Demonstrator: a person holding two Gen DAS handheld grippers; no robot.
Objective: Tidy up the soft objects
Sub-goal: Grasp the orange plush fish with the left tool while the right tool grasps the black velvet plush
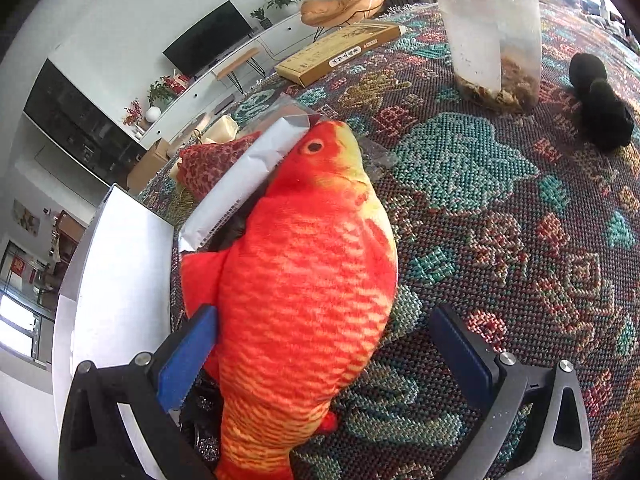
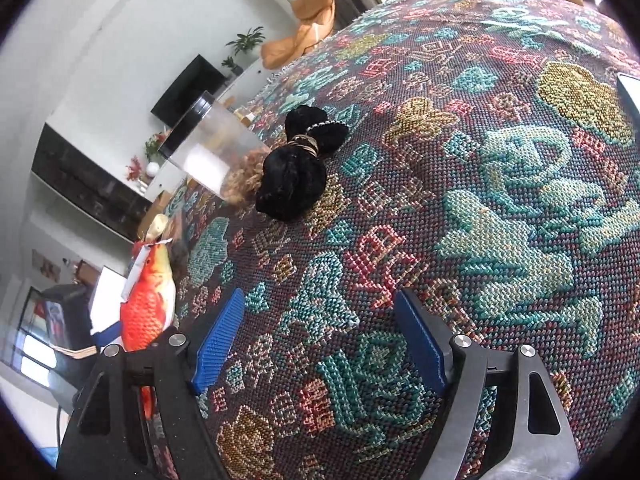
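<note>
Nearest the left wrist camera, the left claw (image 1: 324, 354) stands released, its blue pads spread wide on either side of the red-orange plush fish (image 1: 304, 280). The left pad (image 1: 186, 360) lies against the fish's flank; the right pad (image 1: 460, 354) stands clear of it, with patterned cloth showing between. The fish lies lengthwise on the surface (image 1: 500, 220), tail toward the camera and head pointing away, its yellowish snout touching a silver foil packet (image 1: 244, 184) that leans along its left side. A white box (image 1: 120, 280) sits just beside the fish on the left. Beyond the packet lies a red patterned pouch (image 1: 208, 166). Farther off stand a clear plastic jar (image 1: 496, 40) with a dark lid and brownish contents at the bottom, a flat yellow box (image 1: 340, 54), and a black plush toy (image 1: 600, 108) to the jar's right.

In the right wrist view, the right claw (image 2: 320, 336) is likewise released, its blue pads apart over bare woven cloth and gripping nothing. The black plush toy (image 2: 296, 168), cinched with a band, lies farther ahead, touching the jar (image 2: 208, 148). The fish (image 2: 148, 304) shows at the left edge.
</note>
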